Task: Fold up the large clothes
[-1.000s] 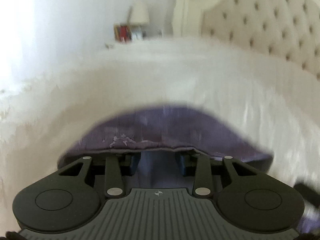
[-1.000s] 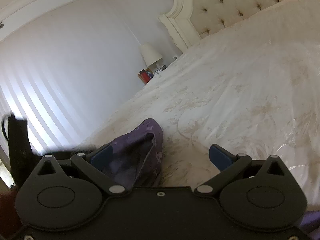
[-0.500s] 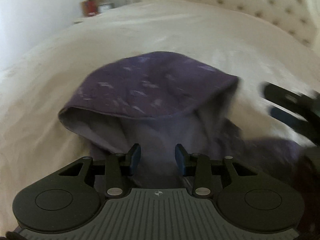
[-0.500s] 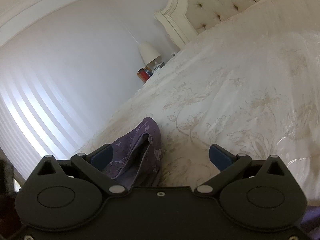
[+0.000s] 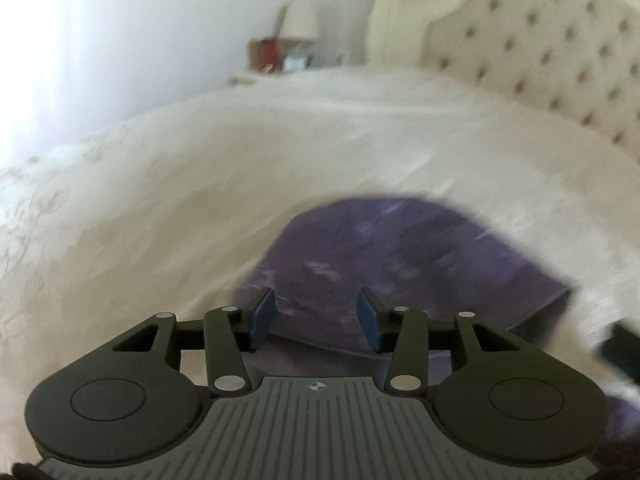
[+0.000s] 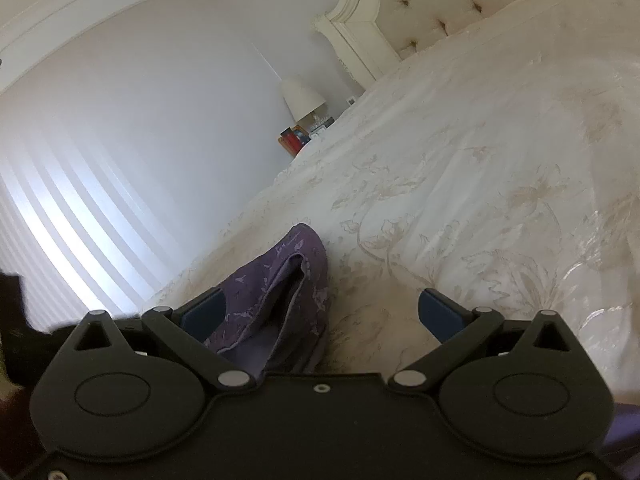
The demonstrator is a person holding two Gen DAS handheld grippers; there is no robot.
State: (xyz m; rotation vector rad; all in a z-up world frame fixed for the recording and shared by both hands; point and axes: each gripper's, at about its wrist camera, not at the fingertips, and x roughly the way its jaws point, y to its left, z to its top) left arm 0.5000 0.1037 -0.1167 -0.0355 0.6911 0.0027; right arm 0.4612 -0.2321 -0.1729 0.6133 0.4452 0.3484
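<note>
**Purple garment on the bed, both grippers parted**

The left gripper (image 5: pixel 316 316) is seen with its jaws apart and nothing clamped; the purple garment (image 5: pixel 400 264) lies just ahead of and beneath its fingertips on the white bedspread (image 5: pixel 200 200), blurred. The right gripper (image 6: pixel 320 316) is spread wide, with a fold of the garment rising ahead, nearer its left finger. A tufted headboard (image 5: pixel 552 60) is seen far ahead.

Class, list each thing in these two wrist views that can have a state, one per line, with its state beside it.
Left gripper: open, nothing between its fingers, the garment just beyond them.
Right gripper: wide open, gripping nothing.
Purple patterned garment: lying on the bed, bunched, with one edge doubled over; blurred in the left wrist view.
Bedspread: spread over the bed, lightly wrinkled.
Bedside lamp: upright; lit or unlit cannot be told.
</note>
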